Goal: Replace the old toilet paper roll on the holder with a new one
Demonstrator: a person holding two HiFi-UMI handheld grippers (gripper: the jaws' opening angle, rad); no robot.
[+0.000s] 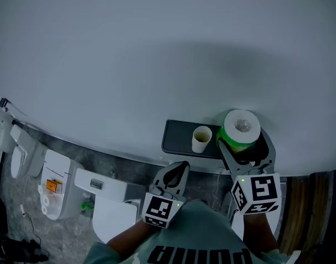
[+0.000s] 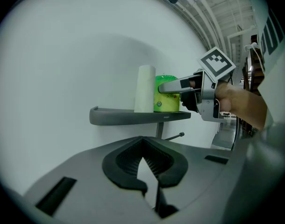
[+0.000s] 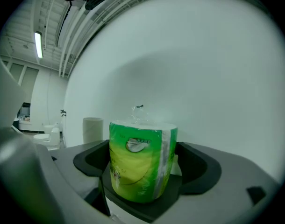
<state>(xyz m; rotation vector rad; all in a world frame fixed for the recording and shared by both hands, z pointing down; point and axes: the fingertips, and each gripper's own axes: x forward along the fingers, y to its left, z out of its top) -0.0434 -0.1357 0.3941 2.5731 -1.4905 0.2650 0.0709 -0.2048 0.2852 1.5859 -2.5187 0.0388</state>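
A dark wall shelf carries a bare cardboard core and, to its right, a new roll in green wrapping. My right gripper reaches level over the shelf with one finger on each side of the green roll. In the right gripper view the roll stands upright between the wide jaws, with a small gap showing at each pad. My left gripper hangs below the shelf, shut and empty, aimed at the wall. From the left gripper view the core stands in front of the green roll.
A thin metal rod sticks out under the shelf. Below left stands a white toilet, with more white fixtures along the wall. The plain white wall fills the rest.
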